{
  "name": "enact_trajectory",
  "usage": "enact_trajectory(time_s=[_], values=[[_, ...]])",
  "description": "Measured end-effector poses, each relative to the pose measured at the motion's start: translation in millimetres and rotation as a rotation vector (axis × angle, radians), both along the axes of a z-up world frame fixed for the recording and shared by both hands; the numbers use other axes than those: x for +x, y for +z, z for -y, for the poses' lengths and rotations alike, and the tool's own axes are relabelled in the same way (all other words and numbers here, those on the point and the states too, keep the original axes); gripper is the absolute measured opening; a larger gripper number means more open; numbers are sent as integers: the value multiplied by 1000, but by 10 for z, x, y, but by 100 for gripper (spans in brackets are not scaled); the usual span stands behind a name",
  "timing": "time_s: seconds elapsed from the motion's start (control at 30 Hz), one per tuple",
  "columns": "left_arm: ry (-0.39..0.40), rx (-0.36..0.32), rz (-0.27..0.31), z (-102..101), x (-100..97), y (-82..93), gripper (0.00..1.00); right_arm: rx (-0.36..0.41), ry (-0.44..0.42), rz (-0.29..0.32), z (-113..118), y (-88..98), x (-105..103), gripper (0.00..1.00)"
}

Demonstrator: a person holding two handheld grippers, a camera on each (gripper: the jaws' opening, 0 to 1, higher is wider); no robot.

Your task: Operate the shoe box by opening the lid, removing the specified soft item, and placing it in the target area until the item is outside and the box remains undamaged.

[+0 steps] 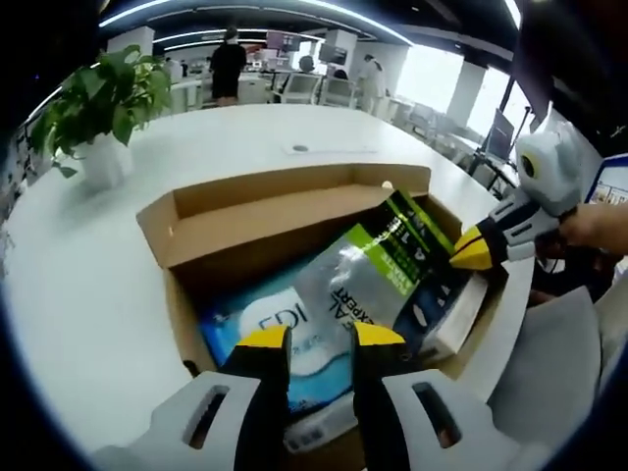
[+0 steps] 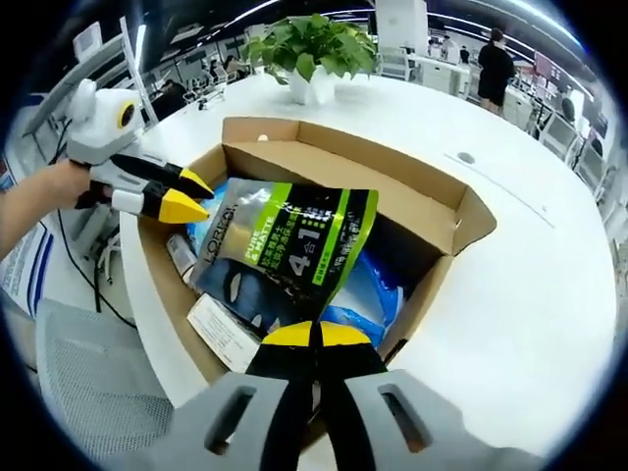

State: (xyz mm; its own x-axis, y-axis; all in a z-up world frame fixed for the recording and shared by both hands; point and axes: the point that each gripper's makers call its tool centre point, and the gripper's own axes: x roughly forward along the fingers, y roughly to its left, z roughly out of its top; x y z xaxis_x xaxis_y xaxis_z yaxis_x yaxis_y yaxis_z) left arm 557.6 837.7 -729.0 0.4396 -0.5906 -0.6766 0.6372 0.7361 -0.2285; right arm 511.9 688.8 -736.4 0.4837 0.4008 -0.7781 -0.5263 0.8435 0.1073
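Silver-and-green soft pouch (image 2: 285, 250) tilted up inside open cardboard shoe box (image 2: 432, 211), over a blue packet (image 1: 285, 329). Right gripper (image 2: 314, 336): jaws closed together on the pouch's lower edge. Left gripper (image 1: 321, 339): jaws slightly apart, nothing held, poised above box contents. Box on white table (image 1: 88, 285); potted plant (image 1: 103, 108) well apart.

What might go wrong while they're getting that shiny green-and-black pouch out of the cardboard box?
1. The right gripper seems to pinch only the edge of the pouch. The glossy pouch could slip and drop back in.
2. The pouch leans across the box. A sideways pull might catch the cardboard wall and bend or tear it.
3. The blue pack lies right beneath and could get dragged along.
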Motion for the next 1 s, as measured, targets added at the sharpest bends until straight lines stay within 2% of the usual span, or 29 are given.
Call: enact_trajectory(time_s=[0.37,0.53,0.63,0.73,0.83,1.0], values=[[54,-142,-62,108,141,-11,21,-5,2,3,10,-30,21,0],[70,-201,-100,184,130,-31,14,-2,-2,6,12,-38,31,0],[75,-199,-85,200,113,-34,11,12,-10,9,17,-32,34,0],[88,-204,-69,176,123,-28,0,74,-43,-4,1,-10,23,0],[95,-204,-61,165,115,-30,0,120,-54,-24,-20,-11,-3,0],[101,-186,-49,137,118,-51,0,137,-36,-19,-57,-3,-19,0]])
